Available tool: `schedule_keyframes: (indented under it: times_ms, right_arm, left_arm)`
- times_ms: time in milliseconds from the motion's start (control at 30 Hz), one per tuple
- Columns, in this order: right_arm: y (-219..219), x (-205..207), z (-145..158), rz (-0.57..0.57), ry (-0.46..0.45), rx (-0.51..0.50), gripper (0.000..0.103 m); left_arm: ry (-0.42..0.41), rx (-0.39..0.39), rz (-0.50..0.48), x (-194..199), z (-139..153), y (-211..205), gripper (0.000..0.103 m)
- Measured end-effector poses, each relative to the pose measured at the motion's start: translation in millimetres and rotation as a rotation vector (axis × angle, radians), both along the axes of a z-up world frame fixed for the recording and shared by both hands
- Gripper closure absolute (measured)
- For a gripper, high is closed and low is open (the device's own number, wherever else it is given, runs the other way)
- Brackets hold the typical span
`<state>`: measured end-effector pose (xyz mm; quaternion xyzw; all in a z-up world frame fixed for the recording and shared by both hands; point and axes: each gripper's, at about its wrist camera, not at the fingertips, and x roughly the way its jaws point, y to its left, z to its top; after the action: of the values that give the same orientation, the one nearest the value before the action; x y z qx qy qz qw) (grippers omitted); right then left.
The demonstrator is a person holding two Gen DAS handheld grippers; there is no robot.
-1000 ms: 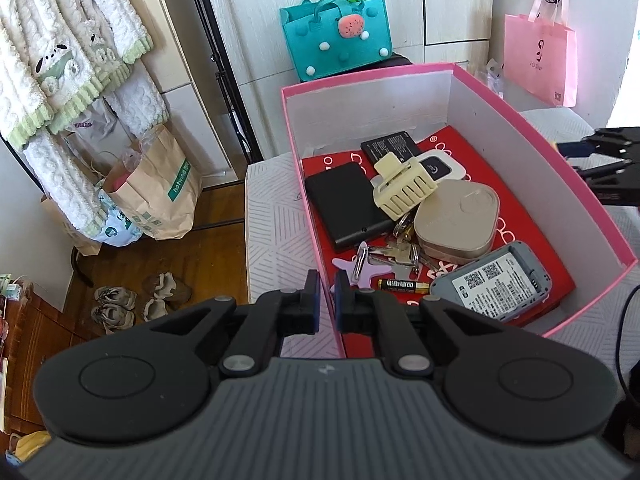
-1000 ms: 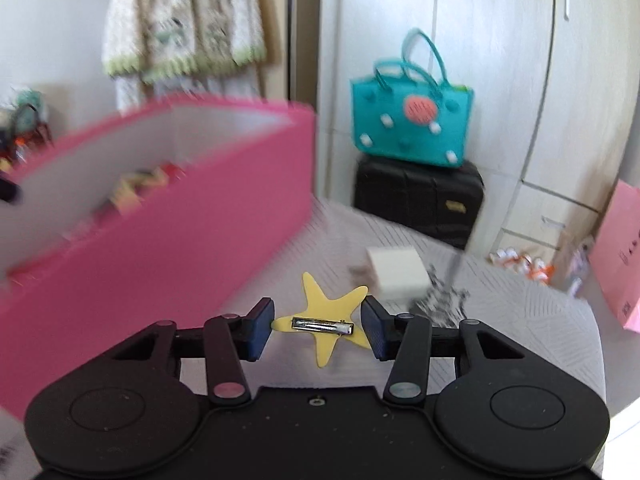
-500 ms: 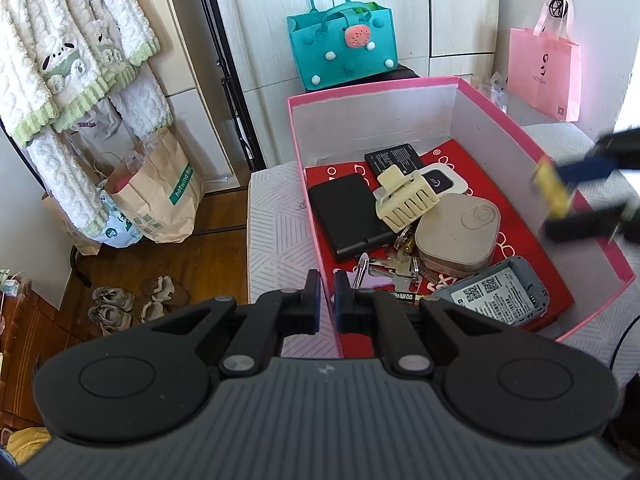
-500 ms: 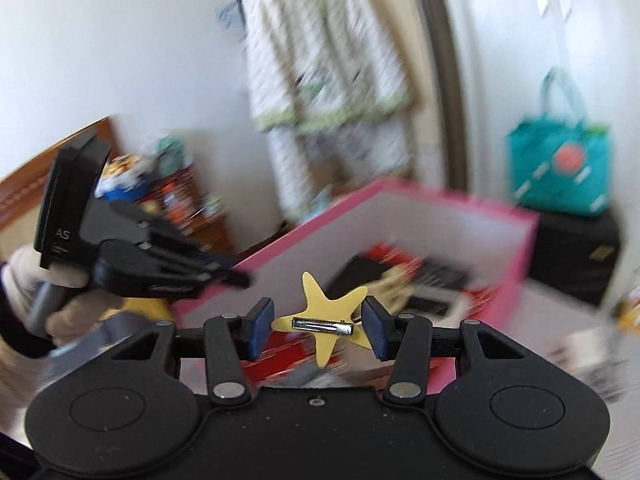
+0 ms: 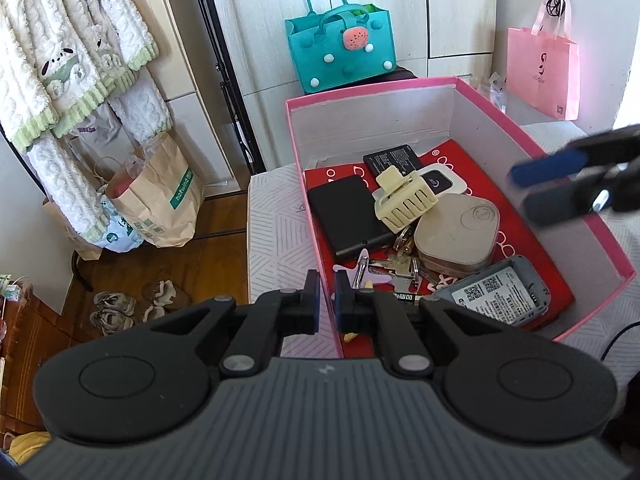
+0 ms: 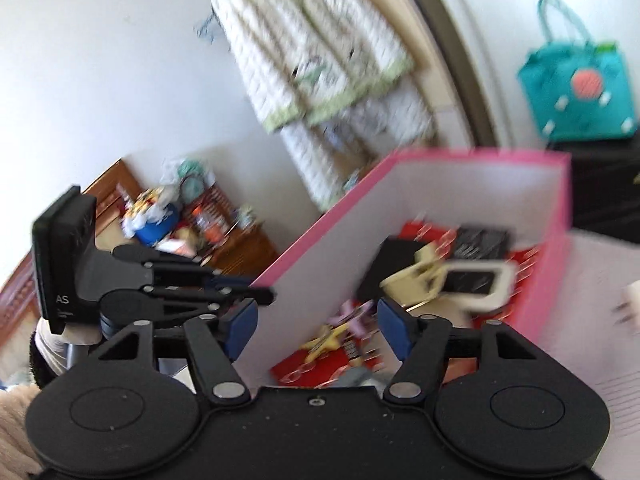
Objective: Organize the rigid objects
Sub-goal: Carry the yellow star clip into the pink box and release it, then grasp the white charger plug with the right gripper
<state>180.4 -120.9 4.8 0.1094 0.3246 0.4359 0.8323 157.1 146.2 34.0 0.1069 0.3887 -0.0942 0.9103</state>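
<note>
The left gripper (image 5: 327, 298) was pinched on the near corner wall of the pink box (image 5: 540, 152), one pad outside and one inside, its jaws almost together; the box sat on a pale patterned mattress (image 5: 276, 248). The right gripper (image 6: 316, 324) hung over the box's far side with nothing between its blue pads; its jaws had just been opening and stood wide. The yellow star clip (image 6: 326, 340) lay blurred on the red floor of the box, beside a lilac star clip (image 5: 362, 276); in the left wrist view only a yellow sliver showed behind the left gripper's fingers. Around them lay a cream claw clip (image 5: 404, 200), a black wallet (image 5: 346, 218), a beige case (image 5: 456, 236), keys (image 5: 400, 266) and a grey device (image 5: 494, 294). A teal bag (image 5: 340, 56) stood behind the box.
</note>
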Motion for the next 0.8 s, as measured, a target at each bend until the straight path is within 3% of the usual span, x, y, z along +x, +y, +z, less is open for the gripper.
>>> schedule_keyframes:
  times_ms: [167, 267, 367, 600, 800]
  right_arm:
    - [-34.0, -2.2, 9.7, -0.148, -0.151, -0.086, 0.030]
    - [-53.5, -6.3, 8.1, -0.232, -0.264, -0.178, 0.023]
    - [-69.8, -3.2, 2.1, -0.311, -0.337, -0.278, 0.023]
    - [-80.1, 31.2, -36.2, -0.340, -0.338, -0.472, 0.023]
    - [-83.3, 65.3, -63.7, -0.318, -0.308, -0.512, 0.023]
  left_arm:
    - [-0.006, -0.017, 0.003, 3.0, -0.9, 0.9, 0.097]
    - [-0.013, -0.014, 0.006, 3.7, -0.9, -0.3, 0.097]
    - [-0.021, -0.001, 0.007, 3.9, -1.3, -2.9, 0.097]
    - [-0.017, -0.034, 0.008, 4.6, 2.2, 3.7, 0.097]
    - [-0.022, -0.018, 0.003, 3.0, 3.4, 0.8, 0.097]
